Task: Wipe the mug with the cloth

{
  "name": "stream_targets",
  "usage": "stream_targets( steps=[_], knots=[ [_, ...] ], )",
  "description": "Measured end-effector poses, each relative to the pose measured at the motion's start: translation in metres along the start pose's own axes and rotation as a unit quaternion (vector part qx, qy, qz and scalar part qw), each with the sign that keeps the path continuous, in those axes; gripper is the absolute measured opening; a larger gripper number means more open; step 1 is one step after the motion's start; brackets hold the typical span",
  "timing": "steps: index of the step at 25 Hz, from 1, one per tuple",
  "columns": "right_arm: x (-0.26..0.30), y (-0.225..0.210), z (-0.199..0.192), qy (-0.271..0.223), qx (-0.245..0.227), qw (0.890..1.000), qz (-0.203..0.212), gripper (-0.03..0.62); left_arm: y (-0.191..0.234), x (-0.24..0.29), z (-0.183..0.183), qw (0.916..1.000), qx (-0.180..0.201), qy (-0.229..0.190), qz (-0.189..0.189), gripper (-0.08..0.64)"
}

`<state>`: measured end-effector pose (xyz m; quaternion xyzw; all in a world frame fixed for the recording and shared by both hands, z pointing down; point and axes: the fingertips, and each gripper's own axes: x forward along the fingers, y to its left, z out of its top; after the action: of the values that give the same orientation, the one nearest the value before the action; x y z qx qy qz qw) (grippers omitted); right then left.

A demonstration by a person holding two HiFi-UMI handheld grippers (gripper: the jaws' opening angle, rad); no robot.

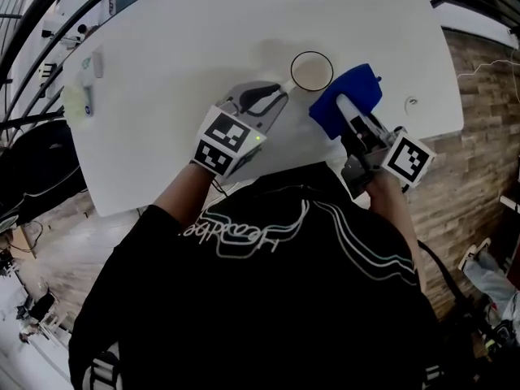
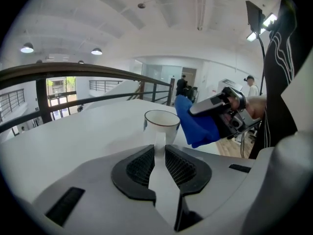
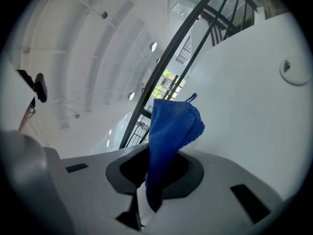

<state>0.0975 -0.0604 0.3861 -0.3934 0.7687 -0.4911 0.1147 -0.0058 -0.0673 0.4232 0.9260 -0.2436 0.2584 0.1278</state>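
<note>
Two tools meet at one mug (image 1: 312, 71), which stands upright on the white worktop (image 1: 187, 31), towards its near right part. The left tool (image 1: 280, 90) reaches it from the near left. Its jaws are clamped on the mug's handle (image 2: 159, 141), which runs between the ribbed pads in the left gripper view. The right tool (image 1: 348, 110) is closed on a blue cloth (image 1: 351, 94). The cloth sticks out past the jaw tips and sits just beside the mug's right side (whether it touches the wall, I cannot tell).

Beyond the mug and to its left, open white surface stretches a good way, as far as a few small pale things (image 1: 81, 96) near the left edge. A small round fitting (image 1: 412, 101) sits near the right edge, not far past the cloth. The near edge passes under both tools' bodies. A dark railing (image 2: 98, 71) curves beyond the far edge.
</note>
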Motion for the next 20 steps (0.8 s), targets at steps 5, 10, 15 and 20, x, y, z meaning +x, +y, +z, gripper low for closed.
stream_targets(
  steps=[5,10,15,20],
  knots=[
    [0.005,-0.004,-0.005,0.012,-0.001,1.0,0.008,0.051,0.001,-0.001,-0.001,0.9999,0.007,0.007,0.007,0.074],
    [0.009,-0.011,-0.007,0.026,-0.005,1.0,0.006,0.051,0.0,-0.001,0.0,0.9999,0.006,0.007,-0.006,0.074],
    [0.015,-0.025,-0.009,0.045,-0.041,0.998,-0.027,0.051,0.0,0.0,0.0,0.9999,0.005,0.007,-0.008,0.074],
    [0.02,-0.036,-0.014,0.08,-0.091,0.99,-0.069,0.051,0.003,-0.002,-0.004,0.9999,0.007,0.007,-0.008,0.074]
  ],
)
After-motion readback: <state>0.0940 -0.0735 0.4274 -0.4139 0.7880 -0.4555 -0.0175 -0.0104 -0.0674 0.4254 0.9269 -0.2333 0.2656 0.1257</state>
